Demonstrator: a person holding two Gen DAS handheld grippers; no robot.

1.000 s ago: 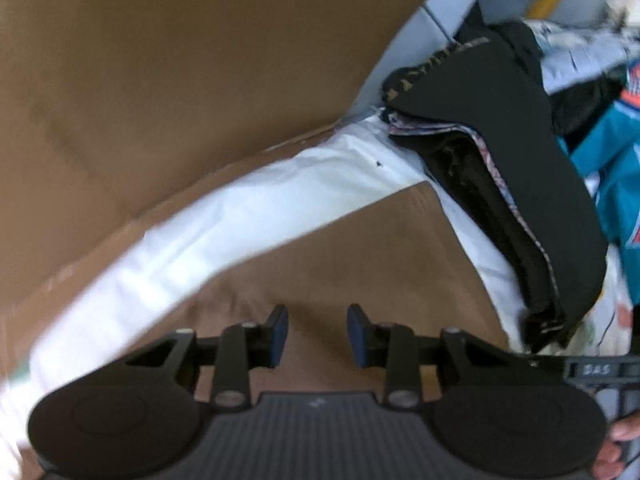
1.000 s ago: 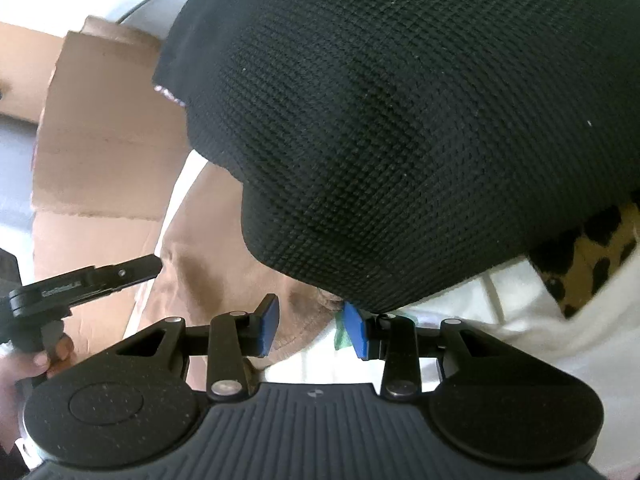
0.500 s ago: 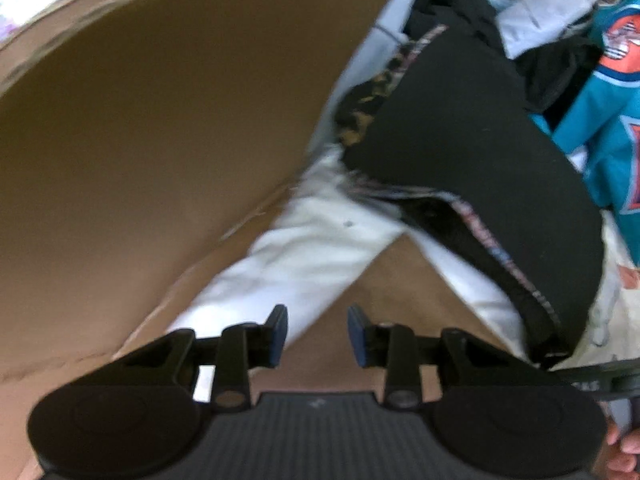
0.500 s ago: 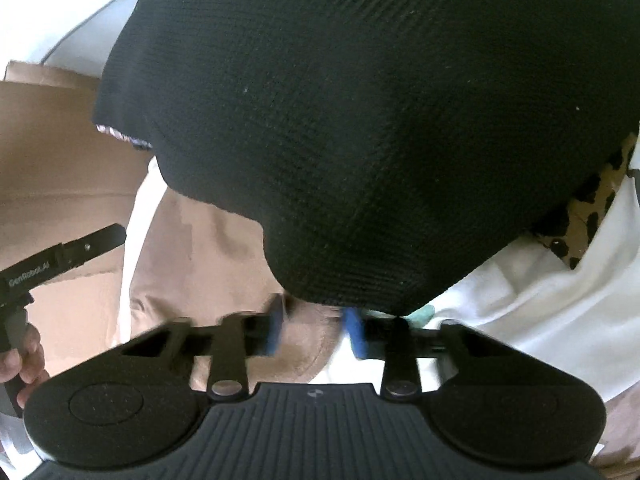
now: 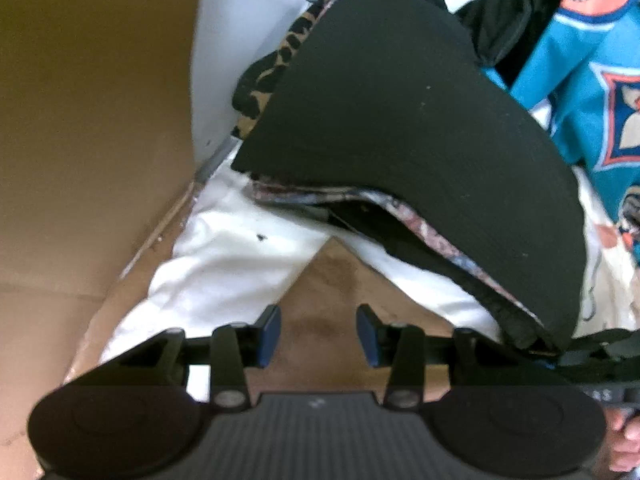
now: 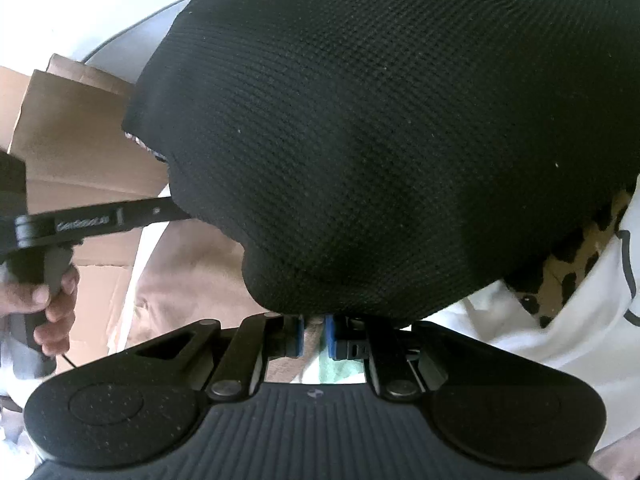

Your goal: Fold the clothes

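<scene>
Looking down the left gripper (image 5: 318,336), its blue pads (image 5: 269,334) stand apart and are spreading wider, with nothing between them; only tan fabric (image 5: 332,280) lies below the gap. That tan piece sits on a white garment (image 5: 224,256) which spreads out to the left and right of it. Just beyond, a black garment (image 5: 400,120) lies folded in a thick wedge, its patterned lining edge (image 5: 424,232) showing along the near side. A leopard-print cloth (image 5: 276,68) peeks out from under its far left edge. Cardboard (image 5: 88,120) fills the left of the view, meeting a pale panel (image 5: 232,40). A teal jersey (image 5: 592,80) lies at the far right among other loose clothes. Part of the other gripper (image 5: 600,360) and some fingers (image 5: 624,448) show at the lower right corner.

From the right wrist, the right gripper (image 6: 314,338) has its pads (image 6: 298,338) nearly together and closing, right at the lower edge of the black garment (image 6: 380,140), which fills most of the view. Whether the pads actually pinch that hem cannot be told, since the cloth hangs over their tips. Under them lie tan fabric (image 6: 192,280) and a pale green scrap (image 6: 340,372). White garment (image 6: 560,340) and leopard-print cloth (image 6: 572,256) show at the right. At the left, a hand (image 6: 48,304) holds the left gripper's handle over cardboard (image 6: 72,128).
</scene>
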